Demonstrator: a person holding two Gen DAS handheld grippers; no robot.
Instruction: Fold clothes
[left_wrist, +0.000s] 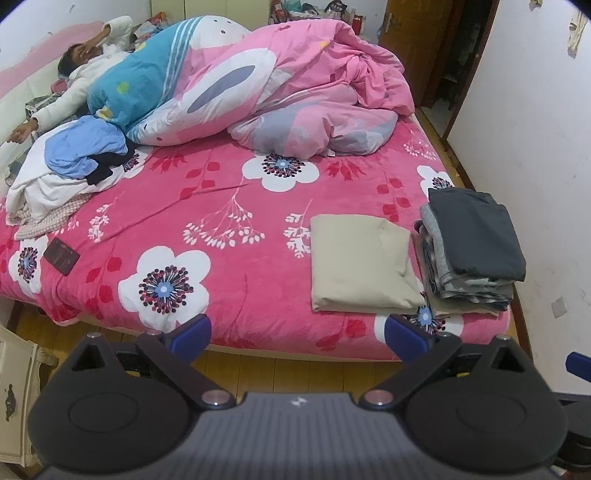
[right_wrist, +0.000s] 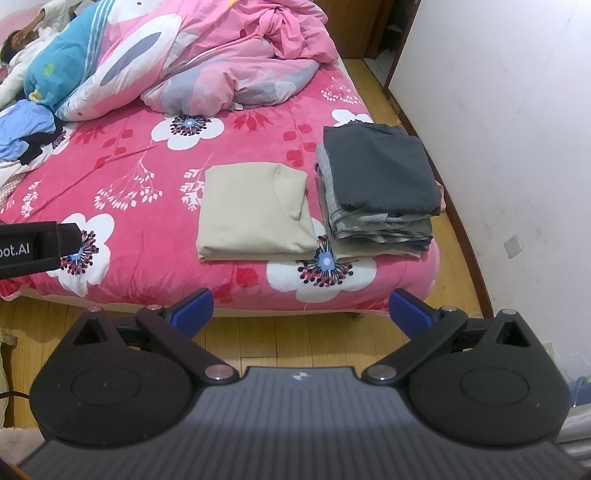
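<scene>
Both jaws spread wide w/ nothing between: left gripper (left_wrist: 297, 332), right gripper (right_wrist: 301, 308), held off the bed (right_wrist: 155, 266) over wood floor (right_wrist: 295, 339). Folded beige shirt (right_wrist: 255, 214) flat near bed's front edge. Just right of shirt, folded stack (right_wrist: 376, 192), dark grey on top. Far left of shirt, unfolded pile (left_wrist: 74, 166).

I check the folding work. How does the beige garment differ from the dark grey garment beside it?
The beige garment lies alone, flat on the bedspread; the dark grey garment sits on top of a stack. The beige one is light, the grey one dark. Both are folded into neat rectangles near the bed's front edge.
</scene>
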